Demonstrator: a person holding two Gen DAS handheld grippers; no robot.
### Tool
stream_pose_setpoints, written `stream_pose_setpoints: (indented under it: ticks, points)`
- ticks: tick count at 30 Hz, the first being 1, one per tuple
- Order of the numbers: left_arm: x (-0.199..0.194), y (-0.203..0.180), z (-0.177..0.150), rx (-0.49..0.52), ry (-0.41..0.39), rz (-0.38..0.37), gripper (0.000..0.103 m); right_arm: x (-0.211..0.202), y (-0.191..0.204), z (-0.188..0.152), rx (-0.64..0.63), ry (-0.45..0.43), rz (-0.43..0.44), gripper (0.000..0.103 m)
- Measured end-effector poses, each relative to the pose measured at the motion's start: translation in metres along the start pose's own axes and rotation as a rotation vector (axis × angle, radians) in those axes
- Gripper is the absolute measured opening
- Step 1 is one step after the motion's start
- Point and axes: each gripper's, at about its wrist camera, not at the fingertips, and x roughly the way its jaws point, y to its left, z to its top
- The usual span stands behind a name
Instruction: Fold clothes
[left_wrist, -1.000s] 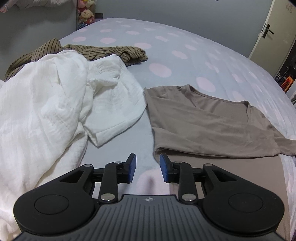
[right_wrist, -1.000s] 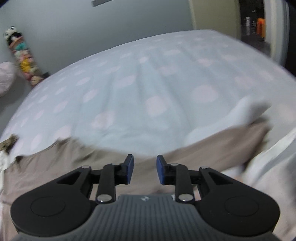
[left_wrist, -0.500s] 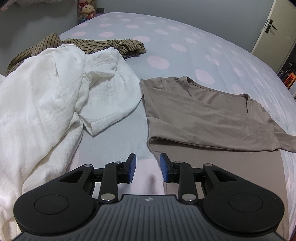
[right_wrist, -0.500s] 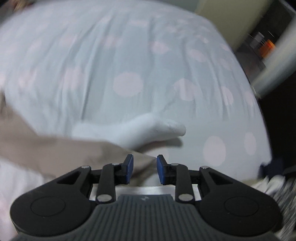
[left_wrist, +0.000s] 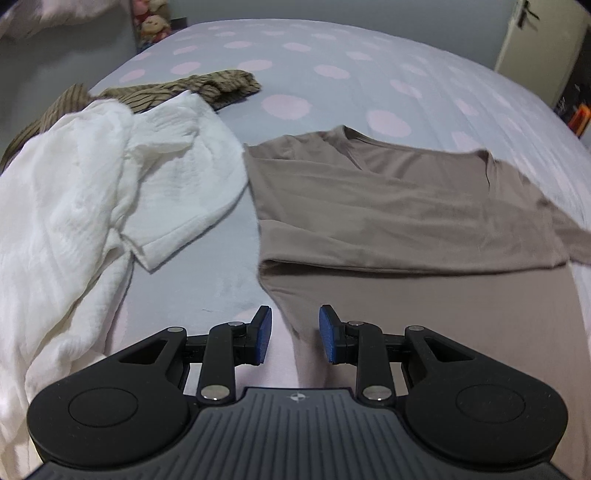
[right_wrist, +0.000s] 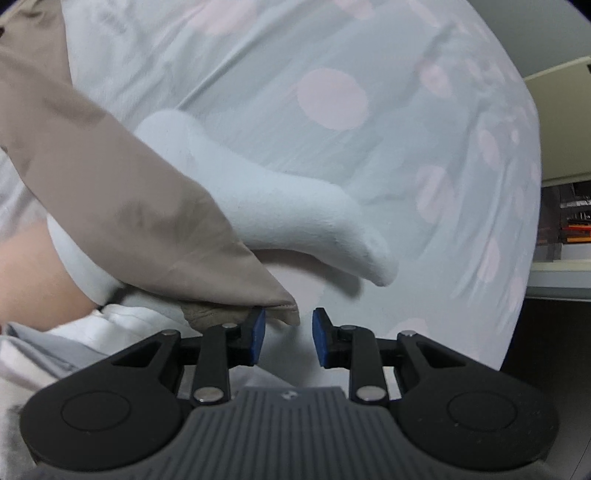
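Two grippers over a bed (left_wrist: 332, 92) with a grey, pink-dotted sheet. Left gripper (left_wrist: 295, 334) low above the near left edge of the taupe shirt (left_wrist: 388, 206), blue pads apart by a modest gap, nothing pinched between them; shirt hem directly beyond the gap. Taupe shirt spread flat in the middle of the bed, partly folded, upper layer doubled over the lower along a crease across its width, one sleeve trailing off to the right. Just left of it, touching or nearly so at the collar end, a crumpled white garment (left_wrist: 92, 206); behind that, a striped brown garment (left_wrist: 207, 86) bunched up. Stuffed toys (left_wrist: 153, 24) at the far corner, a door (left_wrist: 532, 40) far right.

Right gripper (right_wrist: 286, 334) angled down at the shirt's sleeve end (right_wrist: 280, 308), jaws partly open, sleeve tip lying against the left pad and poking into the gap, right pad clear of it; probably not clamped, though blur leaves that unsure. Pale blue sock (right_wrist: 295, 206) on a foot just past the sleeve, resting on the sheet
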Motion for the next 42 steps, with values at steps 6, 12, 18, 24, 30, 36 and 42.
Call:
stream_pose_setpoints:
  ticks: [6,12,18,24,30,36,42]
  points:
    - [-0.003,-0.009,0.005,0.027,-0.013,-0.010,0.028,-0.005,-0.001,-0.009,0.018,-0.057,0.078,0.002]
    - [-0.015,-0.017,0.007,0.018,-0.060,-0.070,0.030,-0.066,0.000,-0.022,0.081,-0.174,0.155,0.001]
    - [-0.036,-0.023,0.004,0.026,-0.127,-0.135,0.035,-0.153,0.016,-0.018,0.157,-0.372,0.248,0.001]
    - [-0.059,-0.016,-0.001,0.025,-0.181,-0.182,0.035,-0.245,0.060,0.012,0.139,-0.590,0.204,0.001]
    - [-0.075,0.004,-0.007,-0.037,-0.227,-0.207,0.040,-0.321,0.131,0.068,0.004,-0.726,0.131,0.001]
    - [-0.080,0.023,-0.014,-0.084,-0.247,-0.225,0.041,-0.357,0.211,0.138,-0.065,-0.747,0.209,0.001]
    - [-0.074,0.040,-0.014,-0.101,-0.239,-0.214,0.041,-0.347,0.284,0.200,-0.169,-0.769,0.329,0.001]
